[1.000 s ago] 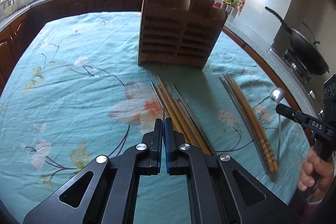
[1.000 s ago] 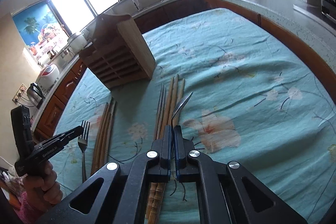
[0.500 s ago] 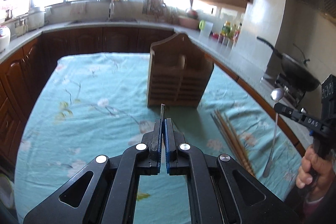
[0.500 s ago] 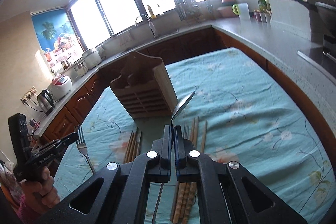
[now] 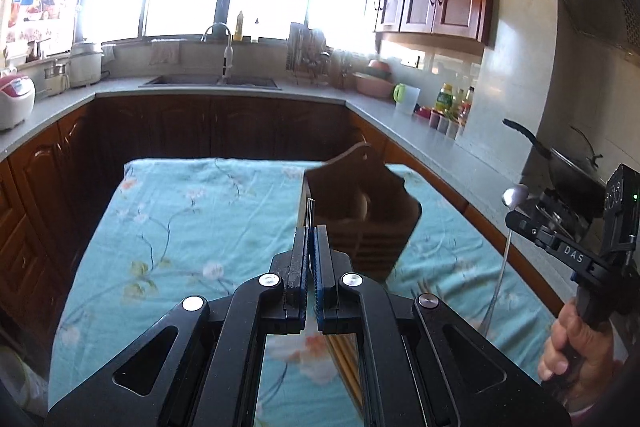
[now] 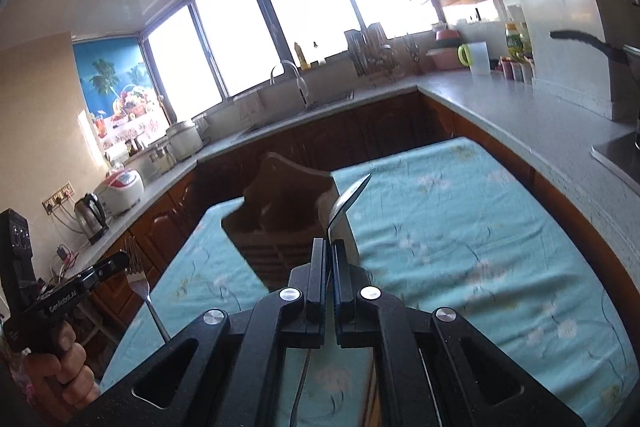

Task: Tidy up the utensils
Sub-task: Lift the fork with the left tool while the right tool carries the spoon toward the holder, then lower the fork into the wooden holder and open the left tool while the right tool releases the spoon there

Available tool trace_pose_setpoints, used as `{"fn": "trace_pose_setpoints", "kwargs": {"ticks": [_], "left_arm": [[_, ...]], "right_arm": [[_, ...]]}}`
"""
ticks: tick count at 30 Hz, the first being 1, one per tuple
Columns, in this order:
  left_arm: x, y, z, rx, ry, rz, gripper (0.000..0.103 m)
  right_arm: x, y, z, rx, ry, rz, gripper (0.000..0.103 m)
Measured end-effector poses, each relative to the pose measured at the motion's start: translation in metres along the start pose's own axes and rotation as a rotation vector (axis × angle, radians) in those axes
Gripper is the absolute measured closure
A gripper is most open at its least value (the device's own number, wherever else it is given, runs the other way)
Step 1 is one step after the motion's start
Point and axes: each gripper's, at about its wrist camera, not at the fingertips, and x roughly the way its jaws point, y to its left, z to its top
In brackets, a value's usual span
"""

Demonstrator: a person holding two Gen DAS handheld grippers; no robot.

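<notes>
My left gripper (image 5: 310,239) is shut on a metal fork (image 5: 310,213), seen edge-on; from the right wrist view the fork (image 6: 141,286) stands tines up in that gripper (image 6: 116,265). My right gripper (image 6: 329,259) is shut on a metal spoon (image 6: 346,199), bowl up; it also shows in the left wrist view (image 5: 515,195). Both are raised above the table. The wooden utensil holder (image 5: 360,203) stands on the floral cloth, just beyond both grippers (image 6: 280,211). Wooden chopsticks (image 5: 346,363) lie on the cloth below, mostly hidden.
The table (image 5: 180,219) has a turquoise floral cloth. Kitchen counters surround it, with a sink (image 5: 208,81), rice cookers (image 5: 14,99) and a wok on the stove (image 5: 568,163) at the right.
Both grippers have risen and tilted up with fork and spoon held. The chopsticks dropped out of view beneath them, and the holder now sits lower in both views.
</notes>
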Motion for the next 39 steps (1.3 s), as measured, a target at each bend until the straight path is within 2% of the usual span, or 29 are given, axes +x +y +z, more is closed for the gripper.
{"fn": "trace_pose_setpoints", "kwargs": {"ticks": [4,11,13,17,20,23,31,39], "left_arm": [[0.014,-0.001,0.027,-0.002,-0.041,0.029,0.101],[0.051,-0.002,0.081,-0.017,-0.136,0.147,0.101],[0.068,-0.005,0.088,-0.001,-0.151,0.184,0.101],[0.101,-0.012,0.091,0.028,-0.163,0.24,0.101],[0.121,-0.016,0.084,0.064,-0.165,0.287,0.101],[0.134,-0.018,0.068,0.081,-0.139,0.297,0.101],[0.147,-0.017,0.033,0.09,-0.066,0.242,0.101],[0.146,-0.023,0.023,0.114,-0.021,0.166,0.101]], "right_arm": [[0.021,0.009,0.025,-0.011,-0.067,-0.005,0.101],[0.057,0.032,0.076,-0.077,-0.241,-0.059,0.101],[0.072,0.039,0.082,-0.109,-0.287,-0.097,0.101],[0.103,0.047,0.074,-0.17,-0.318,-0.141,0.101],[0.121,0.047,0.06,-0.2,-0.306,-0.157,0.101],[0.13,0.046,0.049,-0.207,-0.282,-0.148,0.101],[0.131,0.039,0.025,-0.221,-0.181,-0.062,0.101],[0.135,0.022,0.013,-0.186,-0.038,0.012,0.101]]}}
